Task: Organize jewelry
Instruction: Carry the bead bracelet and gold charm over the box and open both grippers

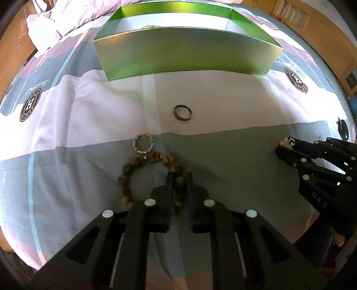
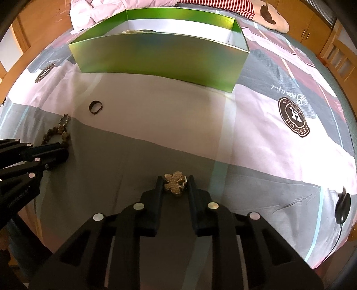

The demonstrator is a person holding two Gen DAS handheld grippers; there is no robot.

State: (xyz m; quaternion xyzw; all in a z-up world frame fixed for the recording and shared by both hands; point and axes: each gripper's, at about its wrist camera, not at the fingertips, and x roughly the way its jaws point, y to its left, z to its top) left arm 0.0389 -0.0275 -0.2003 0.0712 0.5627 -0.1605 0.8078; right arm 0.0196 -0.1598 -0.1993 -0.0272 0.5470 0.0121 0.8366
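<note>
Can't really see into the shiny green open-topped cardboard box (image 1: 185, 51): near wall hides most of the inside, just a pale lumpy something (image 1: 151, 26) poking over the rim, too small to tell what. Brown wooden bead bracelet (image 1: 133, 174) partly covered by the black left gripper (image 1: 179, 178), beads vanishing between the fingers. From the right wrist view, same bracelet half hidden behind that gripper. Striped red-and-white fabric (image 2: 214, 4) cut off by the top edge. Small black round thing with a cord (image 2: 342, 209) at the right edge, unclear what.
</note>
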